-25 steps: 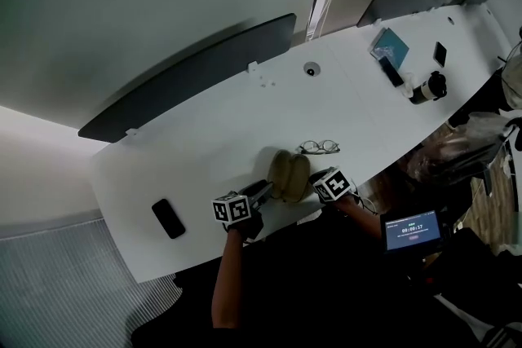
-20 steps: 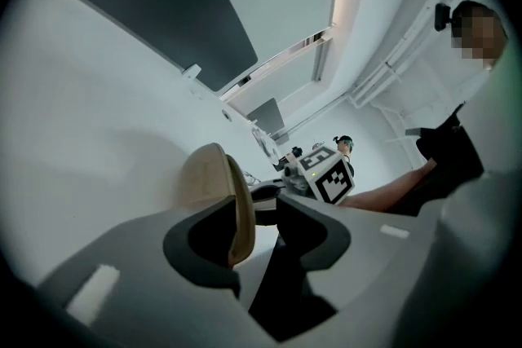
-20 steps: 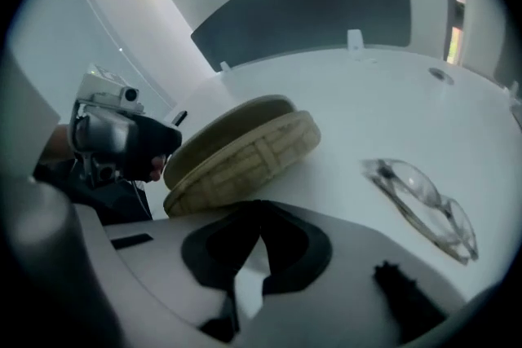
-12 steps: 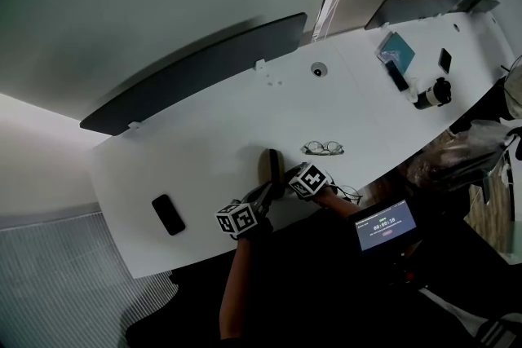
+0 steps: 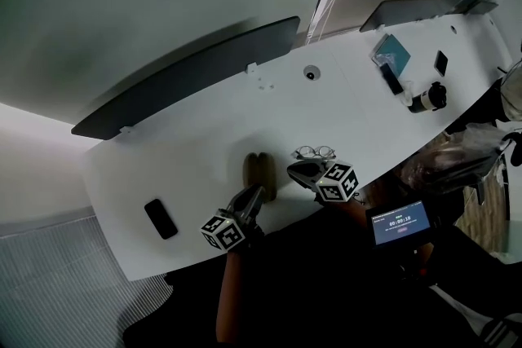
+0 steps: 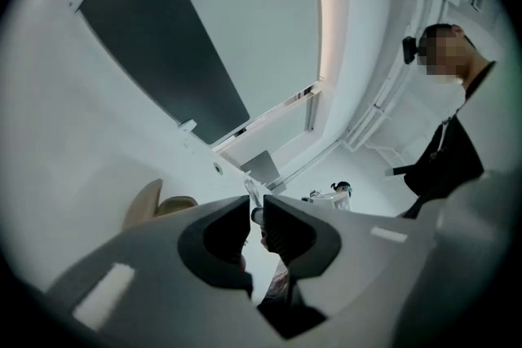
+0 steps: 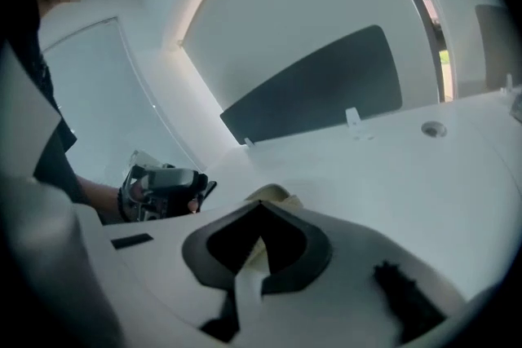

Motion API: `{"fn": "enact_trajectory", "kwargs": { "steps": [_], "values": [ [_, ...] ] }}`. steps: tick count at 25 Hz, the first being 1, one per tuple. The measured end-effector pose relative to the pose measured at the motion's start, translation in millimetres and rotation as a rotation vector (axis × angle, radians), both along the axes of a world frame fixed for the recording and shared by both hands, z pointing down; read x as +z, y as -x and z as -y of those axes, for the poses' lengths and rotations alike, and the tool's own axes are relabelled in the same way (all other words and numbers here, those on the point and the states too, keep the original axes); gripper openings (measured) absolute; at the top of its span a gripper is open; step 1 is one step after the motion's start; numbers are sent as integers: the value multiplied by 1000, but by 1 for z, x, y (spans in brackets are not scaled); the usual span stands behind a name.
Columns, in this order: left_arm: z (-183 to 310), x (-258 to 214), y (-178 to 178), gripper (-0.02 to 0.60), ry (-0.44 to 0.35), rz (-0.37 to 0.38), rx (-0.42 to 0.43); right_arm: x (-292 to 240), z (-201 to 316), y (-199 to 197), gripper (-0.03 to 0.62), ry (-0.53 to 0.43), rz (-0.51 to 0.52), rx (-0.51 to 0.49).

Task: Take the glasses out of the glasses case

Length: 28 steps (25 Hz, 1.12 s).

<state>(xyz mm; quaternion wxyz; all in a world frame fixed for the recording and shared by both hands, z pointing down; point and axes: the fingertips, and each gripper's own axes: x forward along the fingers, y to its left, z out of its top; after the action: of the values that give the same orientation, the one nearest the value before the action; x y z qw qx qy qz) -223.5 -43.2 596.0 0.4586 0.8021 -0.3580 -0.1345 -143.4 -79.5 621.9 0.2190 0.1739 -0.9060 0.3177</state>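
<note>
Smooth table (image 5: 196, 159); oval case (image 5: 261, 175); left hand-held gripper (image 6: 257, 205) parting, empty; right hand-held gripper (image 7: 260, 205) together.

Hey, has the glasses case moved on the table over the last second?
Yes. The glasses case has shifted left, away from the glasses and closer to the black phone.

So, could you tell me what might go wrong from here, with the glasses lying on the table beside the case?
1. The glasses lie loose on the table, just beyond the right gripper, whose jaws are shut and empty. A careless swing might shove or scratch them.
2. The glasses case sits near the table's front edge, close to that gripper. A knock might slide it off.
</note>
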Motion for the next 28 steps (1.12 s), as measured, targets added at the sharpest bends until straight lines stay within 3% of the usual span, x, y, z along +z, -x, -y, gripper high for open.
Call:
{"fn": "enact_trajectory", "kwargs": {
  "steps": [4,6,11,21,28],
  "values": [
    [-5,-8,5,51,-52,156,42,-19,-9,-3,9,-60,45,-81],
    [-5,-5,5,52,-40,189,37,-17,-12,-11,9,-77,23,-118],
    [-3,3,-8,51,-8,180,-9,-7,-12,-26,8,-86,-5,-156],
    [1,7,-59,51,26,183,20,-14,-3,-48,8,-67,59,-181],
    [7,12,-65,51,59,191,10,-14,3,-55,8,-56,67,-204]
  ]
}}
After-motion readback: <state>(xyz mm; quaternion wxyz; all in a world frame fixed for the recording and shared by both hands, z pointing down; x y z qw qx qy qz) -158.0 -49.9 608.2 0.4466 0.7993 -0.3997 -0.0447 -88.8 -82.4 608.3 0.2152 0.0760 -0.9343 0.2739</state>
